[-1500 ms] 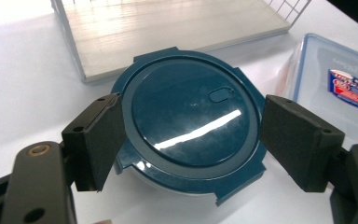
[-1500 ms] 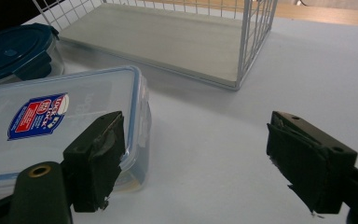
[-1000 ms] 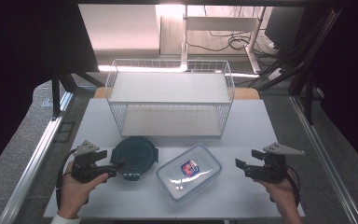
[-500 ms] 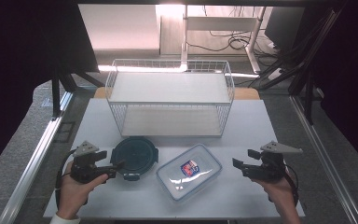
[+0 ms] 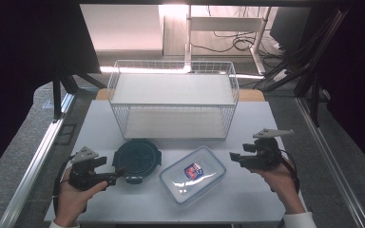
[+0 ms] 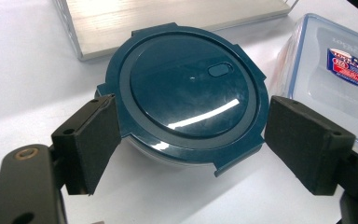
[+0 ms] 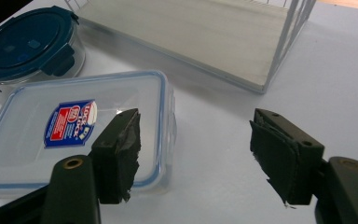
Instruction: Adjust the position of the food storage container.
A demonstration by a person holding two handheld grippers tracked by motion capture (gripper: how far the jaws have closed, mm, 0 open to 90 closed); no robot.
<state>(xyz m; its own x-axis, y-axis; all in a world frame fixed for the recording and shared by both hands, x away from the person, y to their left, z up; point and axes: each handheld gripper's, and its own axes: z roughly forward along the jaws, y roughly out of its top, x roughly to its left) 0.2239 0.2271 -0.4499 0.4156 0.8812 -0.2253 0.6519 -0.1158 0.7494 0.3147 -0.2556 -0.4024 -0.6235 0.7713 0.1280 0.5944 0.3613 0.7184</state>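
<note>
Left claw spread around round dark-blue lidded container at table 7 o'clock, pads apart from it, right claw spread, jaws just closing, empty, at 3 o'clock of clear rectangular lidded box.

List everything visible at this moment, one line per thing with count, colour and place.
Round container: one, dark blue lid on a clear body, near-left on the table, just ahead of the left gripper.
Rectangular container: one, clear with a blue-rimmed lid and a red and blue label, near-centre, right of the round one.
Wire basket: one, white, with a pale floor panel, at the table's far middle.
Table: one, white top.
Left gripper: one, black, jaws open beside the round container's edge, not pressing it.
Right gripper: one, black, jaws open and just been closing, nothing between them, right of the rectangular container.
Hands: two, one on each gripper.
</note>
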